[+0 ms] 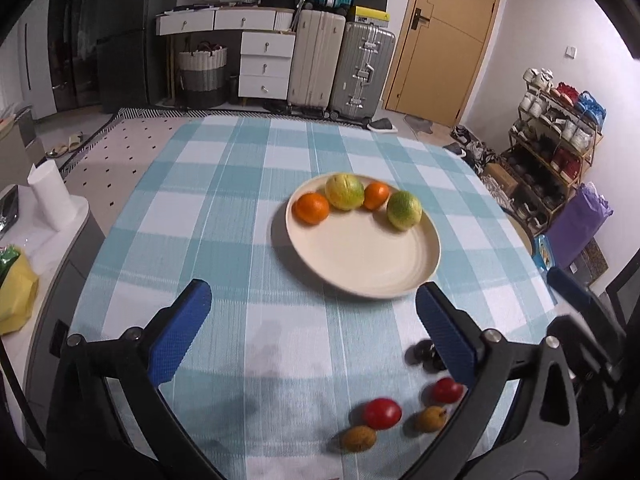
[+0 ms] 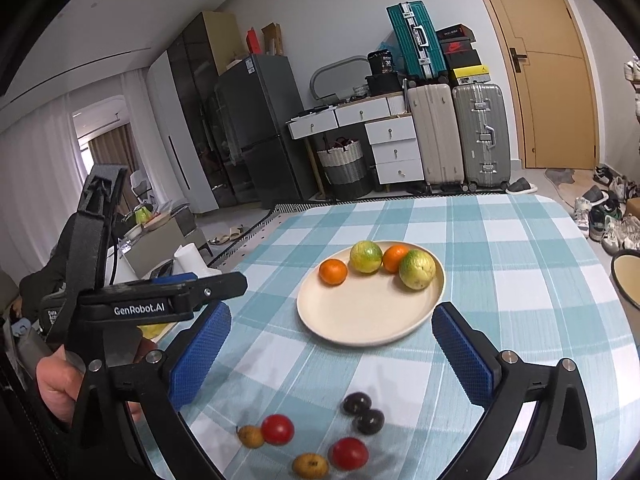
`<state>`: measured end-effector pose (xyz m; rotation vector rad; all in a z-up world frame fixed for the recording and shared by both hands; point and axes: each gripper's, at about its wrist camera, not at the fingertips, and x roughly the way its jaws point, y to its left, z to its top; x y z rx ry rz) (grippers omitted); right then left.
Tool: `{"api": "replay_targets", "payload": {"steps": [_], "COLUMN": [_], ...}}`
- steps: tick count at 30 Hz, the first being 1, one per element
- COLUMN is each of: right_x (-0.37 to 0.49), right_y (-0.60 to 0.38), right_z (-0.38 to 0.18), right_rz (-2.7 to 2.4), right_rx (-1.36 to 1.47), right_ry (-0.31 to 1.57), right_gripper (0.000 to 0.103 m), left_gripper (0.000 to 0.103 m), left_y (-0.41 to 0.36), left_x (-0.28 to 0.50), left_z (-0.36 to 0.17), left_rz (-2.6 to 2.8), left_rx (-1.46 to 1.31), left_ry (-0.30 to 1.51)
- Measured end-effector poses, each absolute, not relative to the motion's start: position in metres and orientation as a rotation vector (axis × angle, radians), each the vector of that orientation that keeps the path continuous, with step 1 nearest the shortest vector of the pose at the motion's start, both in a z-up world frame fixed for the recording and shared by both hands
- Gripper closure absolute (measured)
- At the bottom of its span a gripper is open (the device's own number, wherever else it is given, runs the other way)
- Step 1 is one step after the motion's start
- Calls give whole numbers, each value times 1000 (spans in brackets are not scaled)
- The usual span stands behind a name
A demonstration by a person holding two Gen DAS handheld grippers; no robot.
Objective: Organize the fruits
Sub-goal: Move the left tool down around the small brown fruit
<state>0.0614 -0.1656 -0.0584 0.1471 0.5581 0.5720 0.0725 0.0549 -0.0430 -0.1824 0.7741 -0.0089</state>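
Note:
A cream plate (image 1: 352,264) (image 2: 360,316) sits mid-table on the blue checked cloth. Along its far rim lie two oranges (image 1: 310,208) (image 2: 333,271) and two yellow-green fruits (image 1: 344,191) (image 2: 417,269). Nearer me, loose on the cloth, are two red fruits (image 2: 277,429), two small brown fruits (image 2: 310,465) and two dark ones (image 2: 357,403). My left gripper (image 1: 312,288) is open and empty, short of the plate's near rim. My right gripper (image 2: 332,310) is open and empty too, above the loose fruits. A hand holds the left gripper at the right wrist view's left edge.
Another bowl (image 2: 628,276) pokes in at the table's right edge. A paper roll (image 1: 50,194) and a yellow bag (image 1: 16,292) sit on a side unit left of the table. Suitcases, drawers and a shoe rack (image 1: 556,152) stand beyond.

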Motion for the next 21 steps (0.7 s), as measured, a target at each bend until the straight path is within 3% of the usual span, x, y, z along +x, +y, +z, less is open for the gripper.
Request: {"api": "replay_targets", "payload": {"steps": [21], "right_x": [19], "right_y": [-181], "right_z": [-99], "right_rz": [528], "right_rx": [171], "right_ry": [633], "right_gripper": [0], "left_gripper": [1], "left_y": [42], "left_x": [23], "left_z": [-115], "left_rz": [-103], "left_rx": [-153], "left_ry": [908]}}
